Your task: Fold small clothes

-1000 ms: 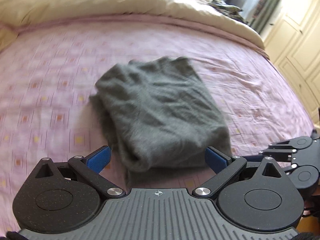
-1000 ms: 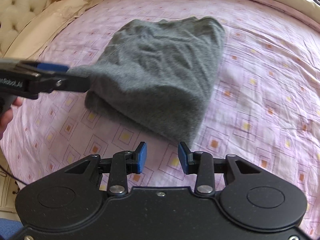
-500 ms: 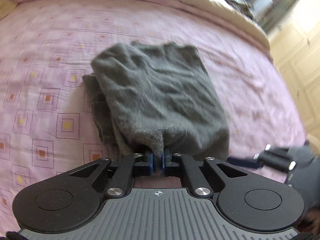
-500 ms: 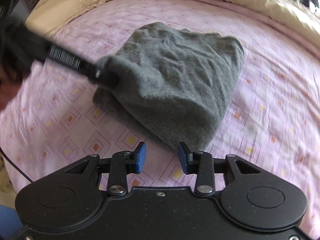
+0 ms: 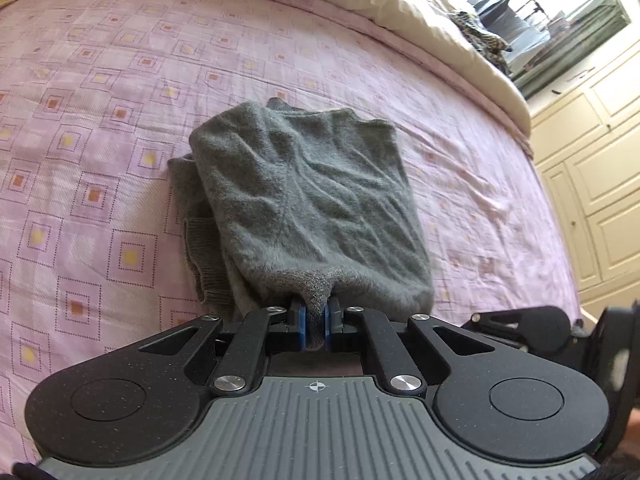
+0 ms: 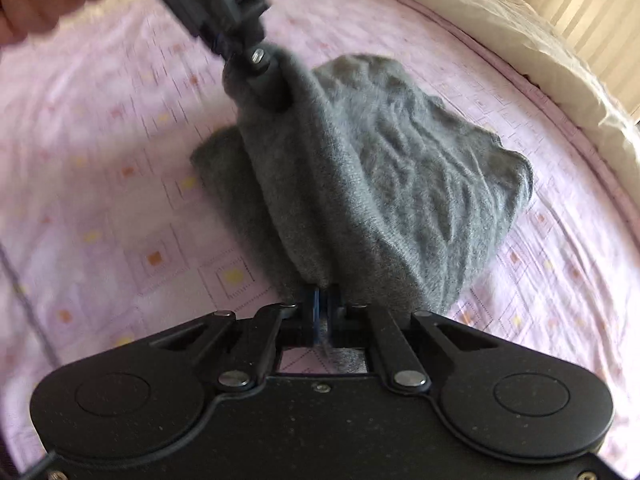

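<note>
A folded grey knit sweater (image 5: 312, 204) lies on the pink patterned bedsheet (image 5: 100, 120). My left gripper (image 5: 315, 322) is shut on the near folded edge of the sweater, with grey cloth pinched between its blue pads. In the right wrist view the sweater (image 6: 400, 184) rises in a ridge. My right gripper (image 6: 321, 312) is shut on its near corner. The left gripper (image 6: 260, 76) shows there too, at the upper left, clamped on the other corner and blurred. The near edge is lifted off the sheet between the two grips.
A cream duvet (image 5: 400, 4) is bunched along the far side of the bed. Cream cupboard doors (image 5: 600, 184) stand at the right. A hand (image 6: 36, 4) holds the left gripper. The pink sheet (image 6: 100, 200) stretches open around the sweater.
The left gripper closed on the sweater's near edge, then the right gripper moved in and closed on the other corner. The near edge has risen off the sheet.
</note>
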`<action>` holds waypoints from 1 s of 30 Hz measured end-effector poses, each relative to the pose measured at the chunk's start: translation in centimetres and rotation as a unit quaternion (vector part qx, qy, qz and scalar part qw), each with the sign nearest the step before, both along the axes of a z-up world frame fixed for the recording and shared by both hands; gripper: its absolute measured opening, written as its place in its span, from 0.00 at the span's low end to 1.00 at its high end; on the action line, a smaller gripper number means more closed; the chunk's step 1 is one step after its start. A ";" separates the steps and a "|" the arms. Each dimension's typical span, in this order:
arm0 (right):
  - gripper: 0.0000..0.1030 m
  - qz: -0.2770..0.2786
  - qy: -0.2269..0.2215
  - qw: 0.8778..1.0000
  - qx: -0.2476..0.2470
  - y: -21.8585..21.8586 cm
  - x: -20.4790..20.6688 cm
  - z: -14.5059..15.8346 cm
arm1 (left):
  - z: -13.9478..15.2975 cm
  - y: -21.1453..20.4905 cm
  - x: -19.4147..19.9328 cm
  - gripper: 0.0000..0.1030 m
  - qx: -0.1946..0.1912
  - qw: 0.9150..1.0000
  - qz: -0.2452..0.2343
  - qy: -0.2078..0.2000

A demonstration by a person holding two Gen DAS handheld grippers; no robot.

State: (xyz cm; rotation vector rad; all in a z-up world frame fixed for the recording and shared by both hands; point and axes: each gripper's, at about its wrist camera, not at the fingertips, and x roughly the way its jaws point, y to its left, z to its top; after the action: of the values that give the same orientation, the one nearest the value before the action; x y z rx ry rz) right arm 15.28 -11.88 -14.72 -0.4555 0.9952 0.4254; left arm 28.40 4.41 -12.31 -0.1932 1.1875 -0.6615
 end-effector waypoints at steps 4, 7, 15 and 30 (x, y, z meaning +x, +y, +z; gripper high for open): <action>0.04 0.030 0.023 0.999 0.003 -1.1 -1.3 0.0 | -2.0 0.4 -1.1 0.07 0.040 0.999 -0.024 0.017; 0.04 0.046 0.060 0.997 -0.001 -1.3 -1.9 -1.2 | -4.6 0.4 -2.1 0.07 0.094 0.994 -0.049 0.019; 0.18 -0.042 0.065 0.993 0.085 -3.7 -2.8 1.3 | -1.7 0.8 -3.6 0.28 0.110 0.993 -0.028 -0.024; 0.37 -0.195 -0.001 0.961 0.194 -7.0 4.2 3.6 | 0.4 -4.0 -1.7 0.48 0.126 0.983 -0.006 -0.131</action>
State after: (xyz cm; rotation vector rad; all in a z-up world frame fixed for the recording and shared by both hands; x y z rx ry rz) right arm 19.44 -18.91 -11.15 0.0970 0.9449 0.2522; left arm 26.69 0.36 -11.89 0.1121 1.0064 -0.5239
